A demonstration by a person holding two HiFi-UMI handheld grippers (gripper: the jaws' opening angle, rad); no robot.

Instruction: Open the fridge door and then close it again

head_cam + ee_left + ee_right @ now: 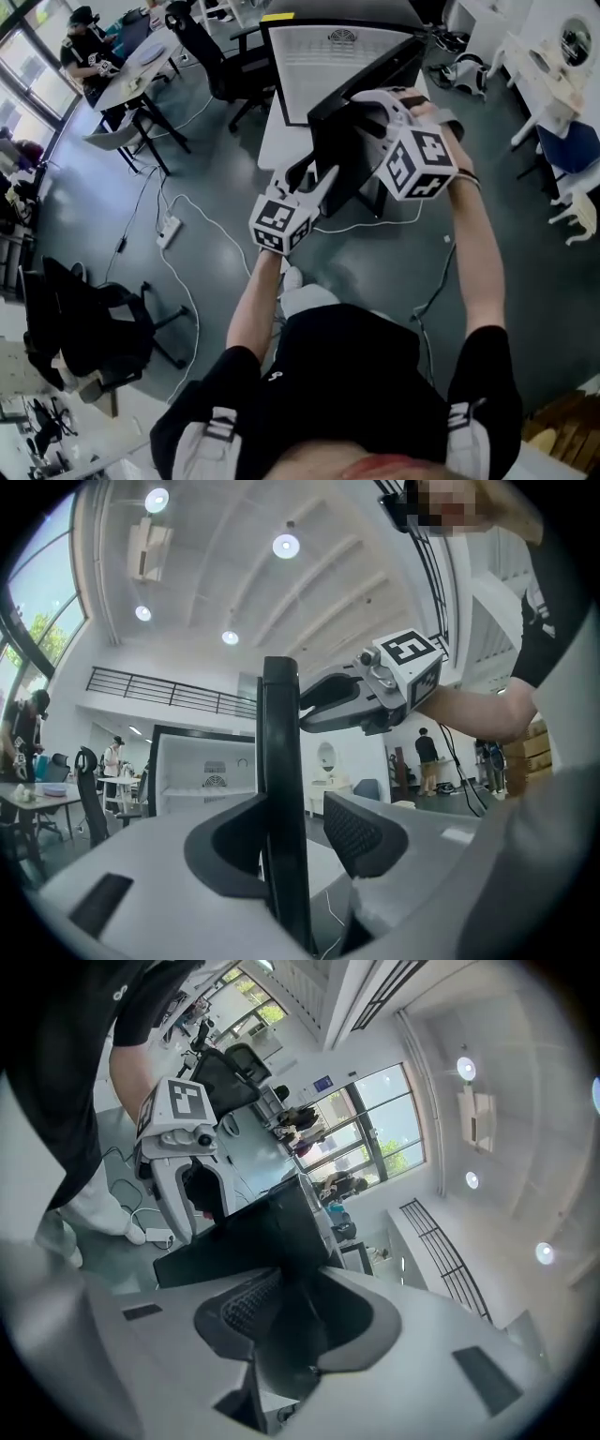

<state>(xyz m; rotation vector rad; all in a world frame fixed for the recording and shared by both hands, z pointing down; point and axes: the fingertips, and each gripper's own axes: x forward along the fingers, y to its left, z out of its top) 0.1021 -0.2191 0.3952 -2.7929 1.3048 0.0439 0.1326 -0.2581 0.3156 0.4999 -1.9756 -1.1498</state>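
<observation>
In the head view the fridge (328,70) stands open, its white inside facing me. Its black door (352,150) is swung out toward me, edge-on. My left gripper (323,183) reaches around the door's near side edge, and my right gripper (364,101) sits on its top edge. In the left gripper view the door edge (281,761) rises between the jaws of my left gripper (292,819). It lies against the left jaw, with a gap to the right pad (361,832). In the right gripper view my right gripper (295,1302) is closed on the door (253,1237), which fills the space between the pads.
Black office chairs (211,56) and desks (141,70) stand to the left, where a person (84,42) sits. A power strip (169,230) and cables (192,291) lie on the grey floor. A dark chair (80,328) is at my near left. White furniture (553,75) stands at the right.
</observation>
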